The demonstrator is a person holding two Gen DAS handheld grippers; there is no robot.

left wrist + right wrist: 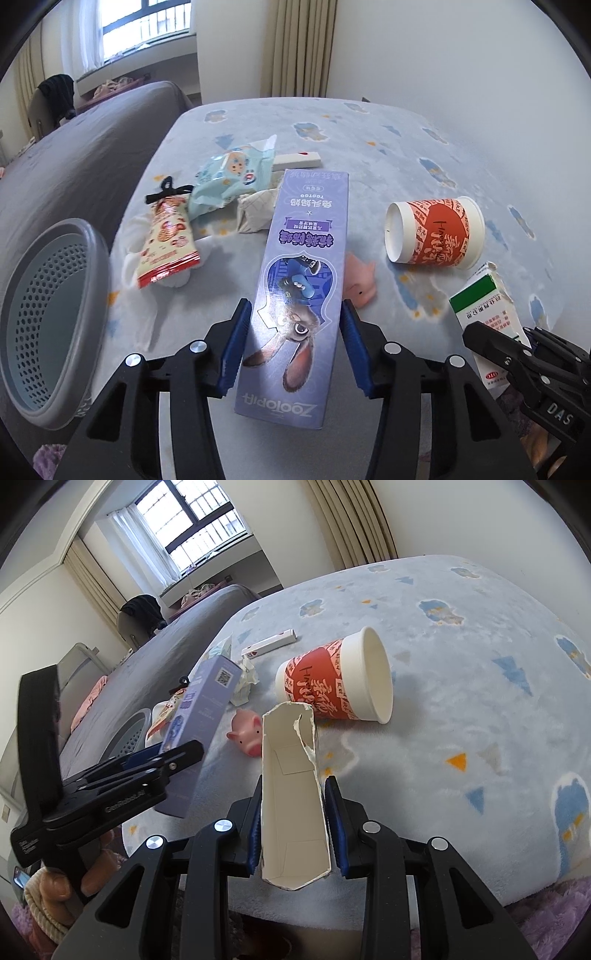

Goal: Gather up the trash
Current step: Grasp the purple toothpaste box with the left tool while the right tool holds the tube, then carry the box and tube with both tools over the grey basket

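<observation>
Gripping noted on both sides. The left tool had its blue pads pressed against the long edges of the purple toothpaste box, near the box's lower end. From the right wrist view the box sat tilted, its far end raised off the bed.

The right tool was clamped on a torn-open medicine carton, green and white outside and plain white inside. The ragged open end pointed away from the tool, above the bed's near edge.

Trash left lying on the bed:
- A red-and-white paper cup lay on its side towards the right edge, well apart from the other litter.
- A pink pig toy lay just beside the purple box, between it and the cup.
- A red-and-cream snack packet lay near the left edge, with a black bow at its far end.
- A pale blue wrapper and a crumpled paper lay touching each other beyond the packet.
- A flat white box lay further in, behind the wrapper.

A grey perforated basket stood off the bed's left edge, its mouth tipped towards the camera. Whether it rested on anything could not be told. A person's fingers showed around the left tool's handle in the right wrist view.
</observation>
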